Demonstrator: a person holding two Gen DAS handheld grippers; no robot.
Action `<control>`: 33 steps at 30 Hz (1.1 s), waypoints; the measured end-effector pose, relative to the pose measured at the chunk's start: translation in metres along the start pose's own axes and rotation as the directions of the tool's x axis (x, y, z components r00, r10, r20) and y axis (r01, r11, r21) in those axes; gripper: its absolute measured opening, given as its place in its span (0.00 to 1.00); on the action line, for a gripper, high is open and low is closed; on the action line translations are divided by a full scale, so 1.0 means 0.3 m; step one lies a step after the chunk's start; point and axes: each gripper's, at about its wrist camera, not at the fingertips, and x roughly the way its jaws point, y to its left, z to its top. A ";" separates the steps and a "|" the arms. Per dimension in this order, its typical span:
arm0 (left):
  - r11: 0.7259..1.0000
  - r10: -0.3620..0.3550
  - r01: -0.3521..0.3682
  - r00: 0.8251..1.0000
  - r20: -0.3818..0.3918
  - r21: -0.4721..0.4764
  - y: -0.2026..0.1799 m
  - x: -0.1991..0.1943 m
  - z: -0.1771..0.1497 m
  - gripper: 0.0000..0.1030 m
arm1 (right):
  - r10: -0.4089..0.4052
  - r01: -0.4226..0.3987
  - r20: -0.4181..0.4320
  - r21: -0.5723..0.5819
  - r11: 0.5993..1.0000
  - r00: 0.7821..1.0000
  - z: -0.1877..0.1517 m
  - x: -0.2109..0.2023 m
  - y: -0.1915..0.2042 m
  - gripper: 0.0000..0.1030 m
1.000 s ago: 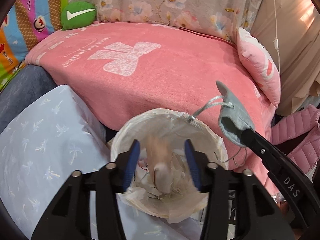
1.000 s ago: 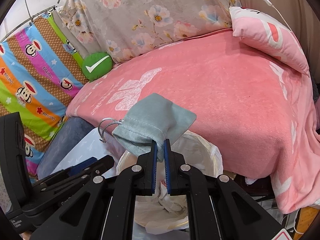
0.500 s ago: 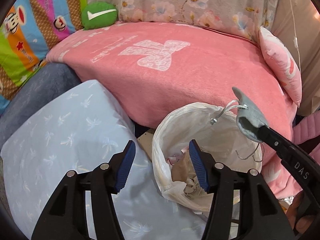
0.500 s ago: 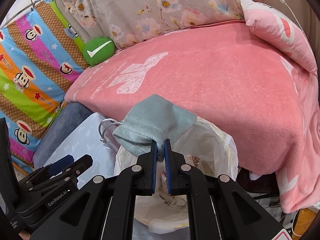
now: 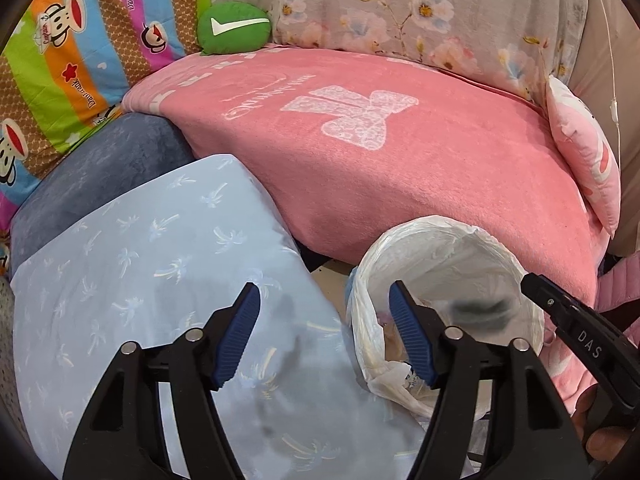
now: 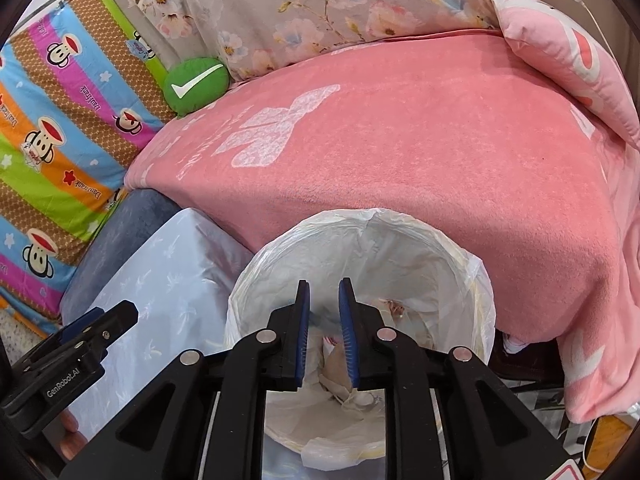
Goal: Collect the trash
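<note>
The bin with a white liner (image 6: 404,232) stands against the pink bed. My right gripper (image 6: 324,284) hangs over its mouth, jaws opening, nothing between them. Crumpled paper trash (image 6: 352,380) lies at the bottom. In the left wrist view a dark grey blur (image 5: 480,306) shows inside the bin (image 5: 424,240), below the tip of the right gripper (image 5: 536,284); it looks like the grey pouch dropping. My left gripper (image 5: 323,292) is left of the bin over a pale blue pillow (image 5: 140,280), jaws opening and empty. Its tip also shows in the right wrist view, the left gripper (image 6: 120,312).
A pink blanket (image 6: 400,140) covers the bed behind the bin. A green cushion (image 5: 234,28) and a bright cartoon sheet (image 5: 72,60) lie at the back left, a pink pillow (image 6: 560,52) at the right. A blue-grey cushion (image 5: 100,168) sits beside the pale blue pillow.
My right gripper has let go of the grey pouch, which no longer sits in its jaws. My left gripper has moved left, off the bin and over the blue pillow, and spread wider.
</note>
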 end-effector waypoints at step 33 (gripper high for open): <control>0.995 0.074 -0.076 0.996 0.042 0.060 -0.025 -0.071 -0.081 0.87 | -0.101 0.100 0.004 -0.159 0.982 0.995 -0.079 -0.153 0.072 0.73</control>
